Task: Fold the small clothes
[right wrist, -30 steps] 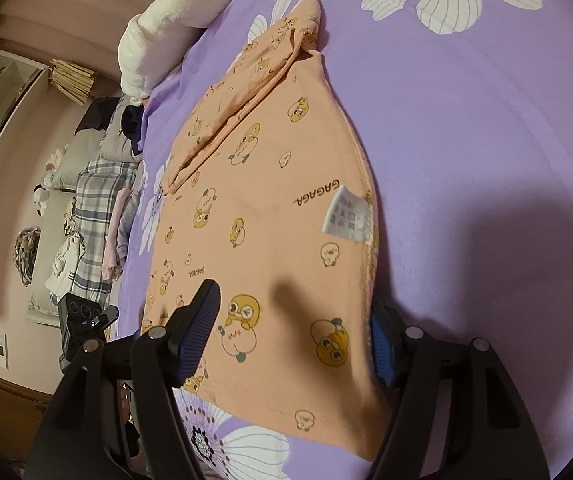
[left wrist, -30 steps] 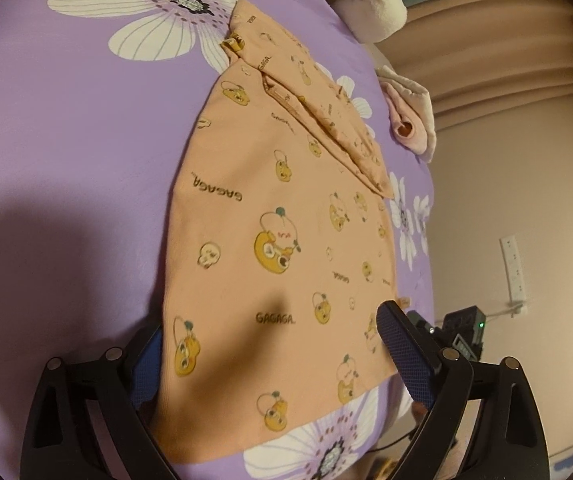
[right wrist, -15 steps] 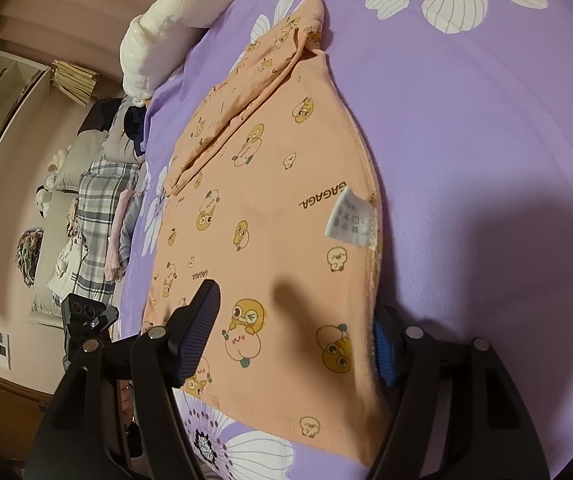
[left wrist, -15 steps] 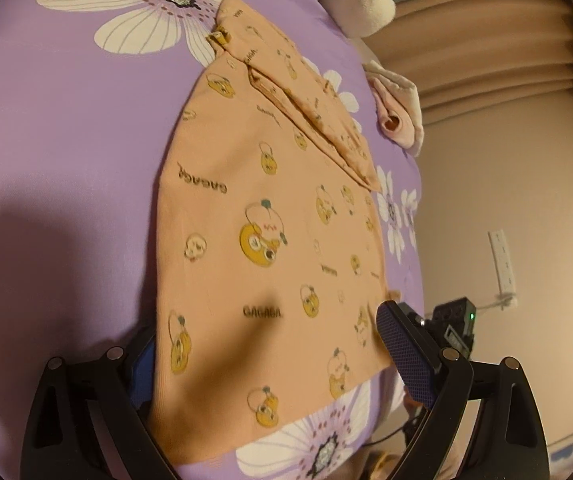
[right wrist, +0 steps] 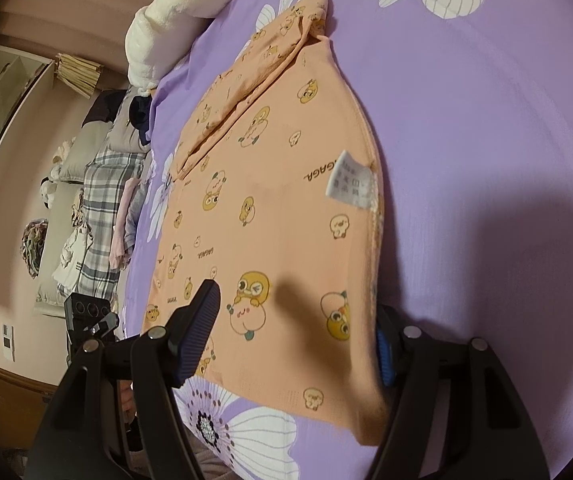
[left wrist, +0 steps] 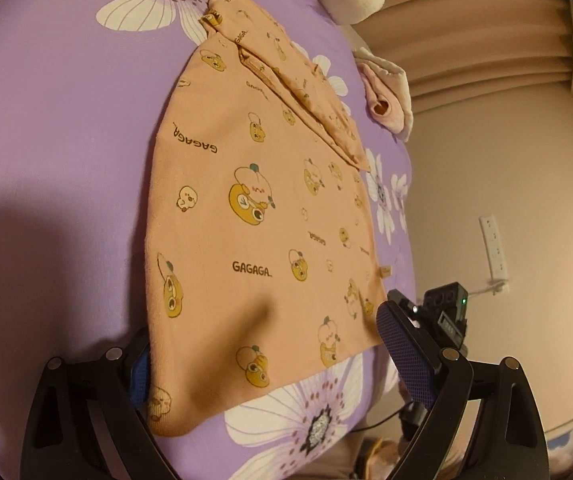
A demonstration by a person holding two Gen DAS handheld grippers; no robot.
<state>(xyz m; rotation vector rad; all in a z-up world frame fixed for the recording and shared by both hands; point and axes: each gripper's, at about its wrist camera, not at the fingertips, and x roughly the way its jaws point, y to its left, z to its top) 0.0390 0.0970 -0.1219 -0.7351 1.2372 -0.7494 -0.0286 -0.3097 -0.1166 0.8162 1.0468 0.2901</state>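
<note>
Purple floral bedsheet (left wrist: 66, 128) under peach garment (left wrist: 246, 200)

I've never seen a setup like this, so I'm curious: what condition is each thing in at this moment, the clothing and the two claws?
Shirt: lying flat on the bedsheet, a sleeve folded across its far end, care label showing.
Left gripper: open, fingers astride the shirt's near hem.
Right gripper: open, fingers astride the near hem.
White blanket: bunched beyond the shirt.
</note>
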